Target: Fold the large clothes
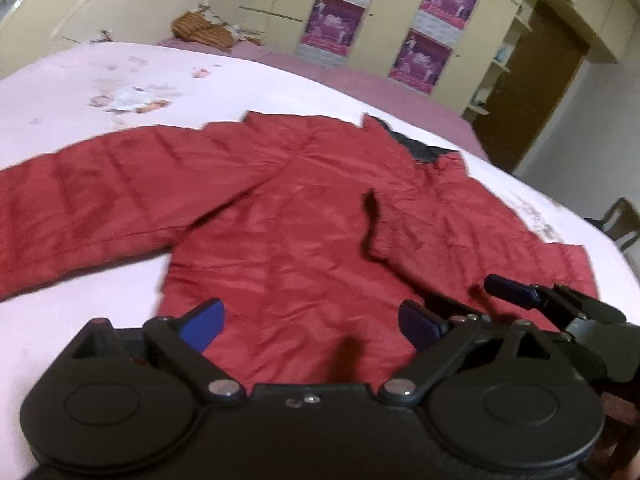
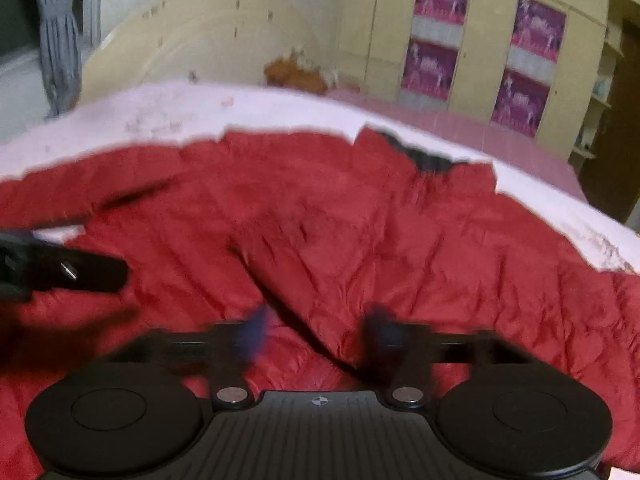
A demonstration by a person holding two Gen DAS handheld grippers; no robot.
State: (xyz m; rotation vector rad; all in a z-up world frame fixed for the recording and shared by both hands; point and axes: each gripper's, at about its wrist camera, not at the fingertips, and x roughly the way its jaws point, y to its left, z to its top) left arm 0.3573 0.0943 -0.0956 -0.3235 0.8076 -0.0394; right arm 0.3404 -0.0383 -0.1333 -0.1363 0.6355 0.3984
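A red quilted jacket [image 1: 288,216] lies flat on a bed with a pale pink sheet [image 1: 80,92]. One sleeve [image 1: 80,208] stretches out to the left, and the right side is folded in over the body. Dark lining shows at the collar [image 1: 424,152]. My left gripper [image 1: 314,322] hovers open over the jacket's near hem with nothing between its blue pads. A finger of my right gripper [image 1: 510,292] shows just to its right. In the right wrist view the right gripper [image 2: 318,332] is blurred, with its jaws apart over the red fabric [image 2: 360,232] and holding nothing. The left gripper's finger [image 2: 80,270] enters at the left.
A cream headboard [image 1: 120,4] stands behind the bed, with an orange-brown bundle [image 1: 204,28] at its foot. Cream wardrobes with purple posters [image 1: 332,24] line the back wall. A brown door [image 1: 528,92] and a chair [image 1: 622,224] are at the right.
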